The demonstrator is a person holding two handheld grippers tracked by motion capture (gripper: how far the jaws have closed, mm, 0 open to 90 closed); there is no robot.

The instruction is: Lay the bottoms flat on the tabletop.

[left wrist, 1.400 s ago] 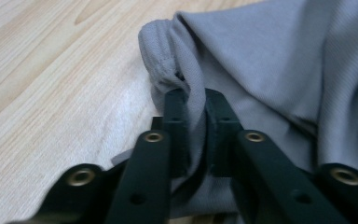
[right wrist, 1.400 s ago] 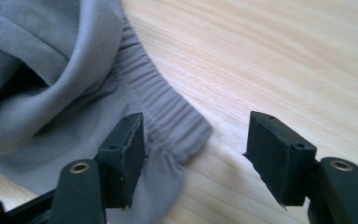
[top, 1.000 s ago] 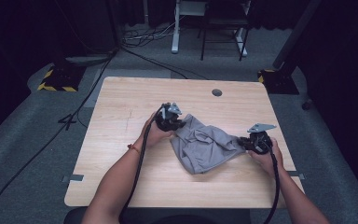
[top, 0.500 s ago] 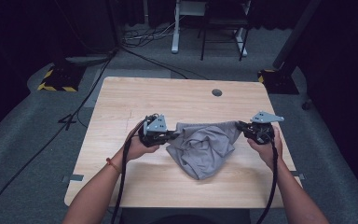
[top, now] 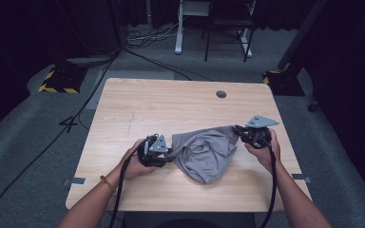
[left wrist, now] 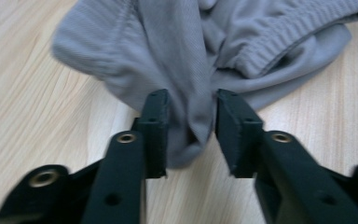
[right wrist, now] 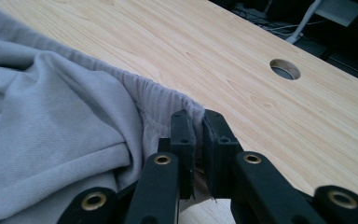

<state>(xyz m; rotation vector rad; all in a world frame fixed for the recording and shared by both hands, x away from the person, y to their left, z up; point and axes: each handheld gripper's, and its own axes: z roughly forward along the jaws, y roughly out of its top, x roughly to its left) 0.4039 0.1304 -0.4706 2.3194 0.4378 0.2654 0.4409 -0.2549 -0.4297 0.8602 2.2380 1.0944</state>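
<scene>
My right tool (right wrist: 198,122) is clamped on the ribbed waistband of the grey shorts (top: 204,154), bunched toward the bench's (top: 171,102) near edge. My left tool (left wrist: 190,122) has just been opening, a fold hanging loose between its jaws. I worry that fold drops and the cloth collapses.

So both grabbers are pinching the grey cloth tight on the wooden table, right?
Not both. The right gripper pinches the grey cloth tight, but the left gripper has just been opening: in the left gripper view its jaws stand apart, the fold loose between them. The wooden table part is right.
</scene>
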